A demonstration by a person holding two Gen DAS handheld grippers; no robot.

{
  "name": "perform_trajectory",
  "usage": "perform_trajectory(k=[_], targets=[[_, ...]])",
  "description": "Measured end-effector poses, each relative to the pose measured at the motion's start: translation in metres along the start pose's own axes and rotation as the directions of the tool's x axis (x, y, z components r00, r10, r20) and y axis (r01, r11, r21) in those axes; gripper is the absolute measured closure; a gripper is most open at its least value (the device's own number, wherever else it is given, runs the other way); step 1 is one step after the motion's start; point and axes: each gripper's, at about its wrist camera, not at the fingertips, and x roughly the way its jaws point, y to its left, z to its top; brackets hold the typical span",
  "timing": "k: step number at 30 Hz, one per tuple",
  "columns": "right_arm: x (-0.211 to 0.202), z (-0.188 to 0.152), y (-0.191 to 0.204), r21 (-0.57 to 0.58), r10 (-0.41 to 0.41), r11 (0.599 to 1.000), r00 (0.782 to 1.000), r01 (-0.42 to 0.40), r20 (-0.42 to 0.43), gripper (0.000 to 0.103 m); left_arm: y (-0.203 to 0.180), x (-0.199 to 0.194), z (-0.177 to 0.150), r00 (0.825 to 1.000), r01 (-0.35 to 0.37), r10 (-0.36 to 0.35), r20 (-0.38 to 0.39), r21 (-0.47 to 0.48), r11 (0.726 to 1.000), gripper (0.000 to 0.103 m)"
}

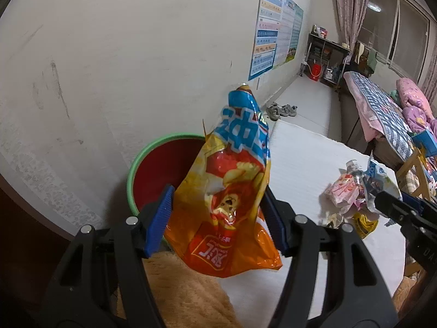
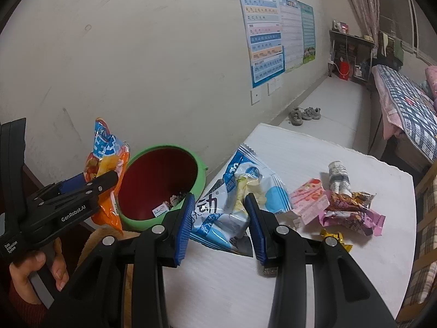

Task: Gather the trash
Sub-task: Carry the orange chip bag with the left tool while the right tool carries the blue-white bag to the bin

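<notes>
- Trash lies in two places: a heap of wrappers (image 2: 341,205) on the white table (image 2: 273,273) and a few scraps in the bottom of the bin (image 2: 200,175).
- The white table fills the right of both views; the bin stands just beside its left edge, near the wall.
- The bin is green outside, dark red inside, and open at the top.
- An orange snack bag (image 1: 229,191) with a blue top is clamped between the blue pads of the left gripper (image 1: 218,213); the bag stands upright, in front of the bin's rim and off the table.
- A blue-and-white bag (image 2: 232,205) lies crumpled on the table between the pads of the right gripper (image 2: 220,224); the jaws stand partly apart, and I cannot tell whether the pads press on it.
- In the heap beyond are a pink packet (image 2: 308,199), a crushed bottle (image 2: 338,177) and a small yellow wrapper (image 2: 336,239), touching or just beside one another.
- A hand (image 2: 35,273) grips the left gripper's handle.
</notes>
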Motion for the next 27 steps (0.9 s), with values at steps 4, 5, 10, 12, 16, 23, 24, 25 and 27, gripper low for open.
perform_trajectory(k=[4,5,10,12,16,23,24,25,27], targets=[[0.005,0.002,0.01,-0.02,0.011,1.0,1.0,-0.011,-0.004,0.065,0.009,0.001,0.0,1.0,-0.015,0.015,0.001,-0.011,1.0,0.042],[0.006,0.003,0.012,-0.024,0.013,1.0,1.0,-0.013,-0.005,0.065,0.012,0.0,0.0,1.0,-0.019,0.019,0.001,-0.015,1.0,0.042],[0.013,0.004,0.028,-0.048,0.031,0.998,0.999,-0.032,-0.018,0.065,0.025,-0.001,0.0,0.999,-0.04,0.04,0.001,-0.031,0.999,0.042],[0.017,0.006,0.034,-0.058,0.039,0.997,0.999,-0.041,-0.024,0.065,0.031,-0.001,-0.001,0.999,-0.049,0.049,0.0,-0.04,0.998,0.042],[0.022,0.009,0.044,-0.083,0.052,0.995,0.998,-0.055,-0.031,0.065,0.042,-0.002,-0.001,0.998,-0.063,0.063,0.0,-0.061,0.996,0.042],[0.027,0.016,0.058,-0.118,0.07,0.99,0.997,-0.072,-0.028,0.065,0.054,-0.002,-0.001,0.997,-0.077,0.077,-0.001,-0.081,0.994,0.042],[0.029,0.017,0.06,-0.122,0.071,0.99,0.997,-0.074,-0.028,0.065,0.055,-0.002,-0.002,0.997,-0.078,0.079,-0.002,-0.082,0.994,0.042],[0.03,0.018,0.06,-0.125,0.072,0.989,0.997,-0.075,-0.029,0.065,0.056,-0.001,-0.001,0.997,-0.079,0.079,-0.003,-0.083,0.993,0.042],[0.032,0.019,0.064,-0.132,0.075,0.988,0.997,-0.078,-0.031,0.065,0.059,0.0,-0.002,0.997,-0.082,0.081,-0.007,-0.089,0.993,0.042]])
